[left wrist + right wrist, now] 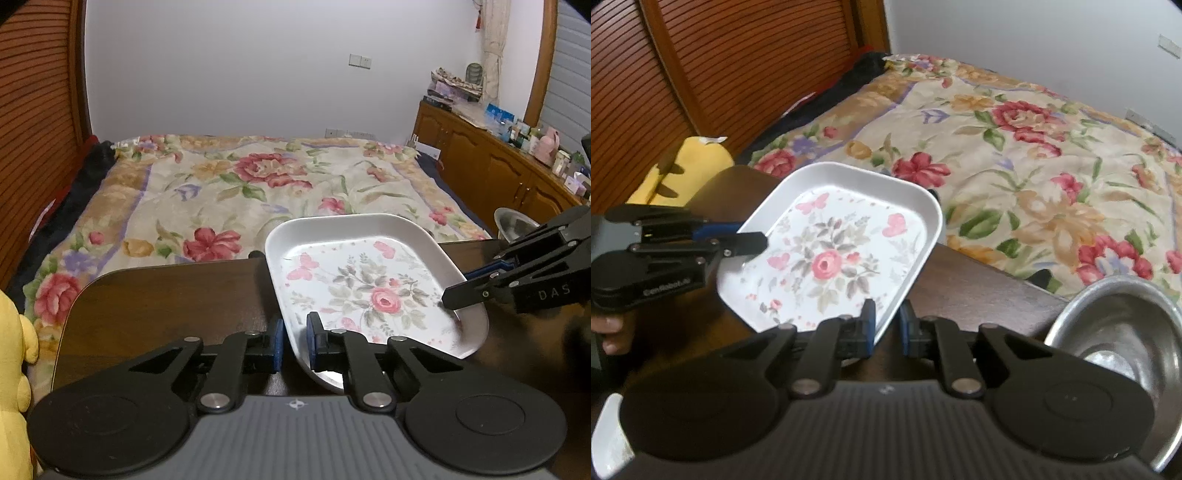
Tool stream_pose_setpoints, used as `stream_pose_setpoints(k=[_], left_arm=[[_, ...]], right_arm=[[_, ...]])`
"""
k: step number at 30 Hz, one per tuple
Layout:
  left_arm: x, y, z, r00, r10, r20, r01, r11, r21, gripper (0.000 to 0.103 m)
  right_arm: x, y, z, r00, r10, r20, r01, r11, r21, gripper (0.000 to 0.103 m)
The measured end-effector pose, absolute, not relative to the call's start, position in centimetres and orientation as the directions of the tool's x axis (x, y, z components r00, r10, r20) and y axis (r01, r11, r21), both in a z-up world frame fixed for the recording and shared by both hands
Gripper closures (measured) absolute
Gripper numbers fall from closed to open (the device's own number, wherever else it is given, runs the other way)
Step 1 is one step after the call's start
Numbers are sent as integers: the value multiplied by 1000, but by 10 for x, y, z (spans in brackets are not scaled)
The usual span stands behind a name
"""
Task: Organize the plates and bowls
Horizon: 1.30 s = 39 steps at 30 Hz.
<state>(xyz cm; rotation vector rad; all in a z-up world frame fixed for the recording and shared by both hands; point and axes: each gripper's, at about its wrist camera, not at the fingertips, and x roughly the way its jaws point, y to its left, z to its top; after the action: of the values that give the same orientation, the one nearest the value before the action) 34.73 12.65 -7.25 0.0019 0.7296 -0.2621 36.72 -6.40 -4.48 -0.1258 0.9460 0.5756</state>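
Plate: just one, a white rectangular one with a pink rose print, and both grippers were on it, holding it tilted above the table. The left gripper had its blue pads clamped on the near rim; the right gripper was clenched on the opposite rim. One metal bowl stood on the table just right of the right gripper, apart from the plate. That made one plate, one bowl, two grippers. The table was dark brown wood with rounded corners, set against a bed under a flowered quilt. A yellow plush toy sat at the table's left. Beyond were a white wall and a wooden cabinet crowded with small items.
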Motion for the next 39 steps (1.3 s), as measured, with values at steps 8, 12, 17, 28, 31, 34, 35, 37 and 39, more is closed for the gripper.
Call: stream_pose_setpoints(k=[8, 12, 17, 28, 31, 34, 35, 37, 39], left_arm=[[330, 126, -50, 737, -232, -635, 247, 967, -66, 89], [316, 123, -33, 755, -230, -615, 249, 967, -56, 89], [296, 118, -10, 776, -231, -586, 257, 966, -41, 89], [249, 108, 38, 820, -233, -522, 271, 963, -5, 89], [235, 106, 50, 833, -232, -503, 273, 962, 9, 89], [221, 103, 61, 843, -232, -486, 275, 961, 18, 89], [217, 103, 64, 845, -232, -483, 275, 961, 21, 89], [206, 102, 69, 848, -232, -477, 277, 960, 27, 89], [197, 102, 72, 850, -232, -473, 282, 959, 36, 89]], right_arm=[[358, -71, -41, 447, 443, -777, -515, 838, 182, 88], [348, -75, -30, 465, 456, -759, -512, 838, 190, 88], [331, -82, -9, 498, 468, -730, -516, 837, 184, 88], [293, -100, 29, 561, 491, -666, -523, 834, 175, 88], [281, -104, 39, 575, 497, -650, -526, 833, 172, 88], [269, -107, 49, 587, 504, -633, -524, 833, 177, 88], [265, -107, 52, 592, 505, -628, -526, 833, 173, 88], [256, -108, 58, 603, 505, -617, -531, 832, 162, 88], [247, -111, 63, 611, 511, -605, -533, 830, 164, 88]])
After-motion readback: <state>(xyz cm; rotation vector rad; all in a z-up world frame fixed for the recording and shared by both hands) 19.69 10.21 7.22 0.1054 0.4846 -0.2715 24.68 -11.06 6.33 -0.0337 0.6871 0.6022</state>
